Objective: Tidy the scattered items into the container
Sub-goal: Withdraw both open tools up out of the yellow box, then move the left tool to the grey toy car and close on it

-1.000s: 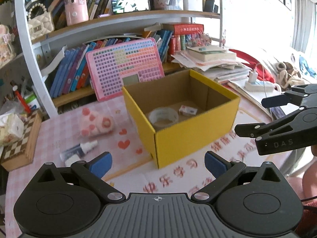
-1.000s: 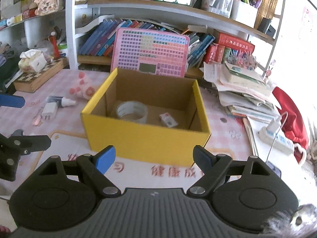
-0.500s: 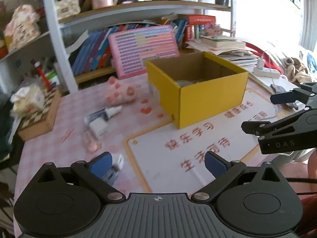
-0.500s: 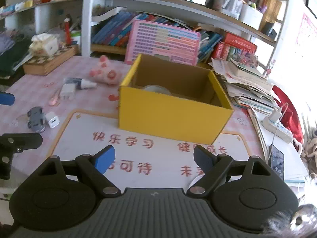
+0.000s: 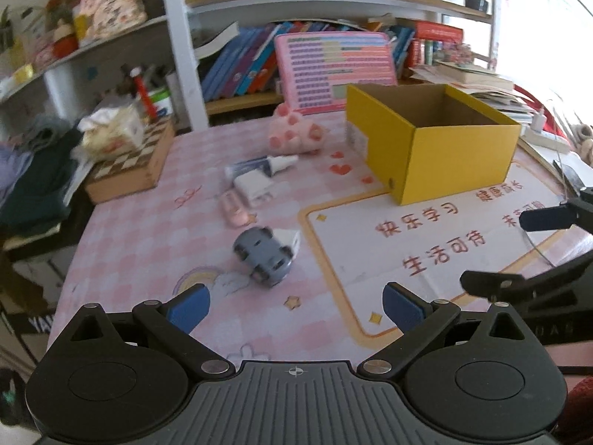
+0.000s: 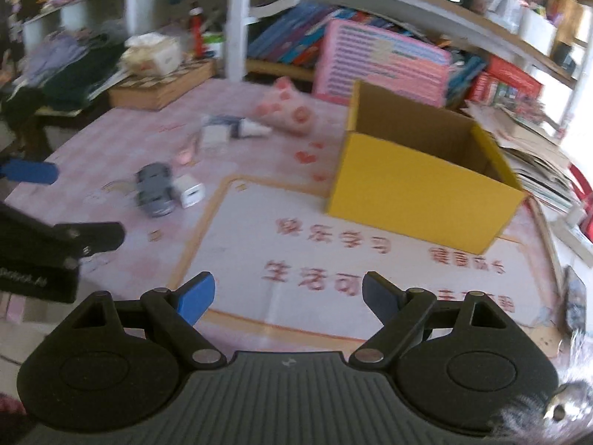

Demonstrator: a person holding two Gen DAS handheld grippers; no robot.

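The yellow cardboard box (image 5: 437, 155) stands on the pink table, also in the right wrist view (image 6: 418, 185). Left of it lie a grey toy car (image 5: 265, 256) (image 6: 155, 189), a white charger cube (image 5: 291, 239) (image 6: 189, 193), a white plug (image 5: 254, 185), a small pink item (image 5: 233, 211), a tube (image 5: 265, 165) and a pink plush (image 5: 298, 135) (image 6: 285, 111). My left gripper (image 5: 294, 306) is open and empty, just short of the toy car. My right gripper (image 6: 287, 294) is open and empty over the white mat.
A white mat with red characters (image 5: 426, 244) covers the table's front right. A chessboard box (image 5: 133, 163) with a tissue pack sits far left. A pink board (image 5: 333, 70) leans on the bookshelf behind. Papers (image 6: 537, 163) pile up right of the box.
Both grippers have pulled back from the box and swung left. The scattered items on the left have come into view, and the toy car now lies just ahead of my left gripper.
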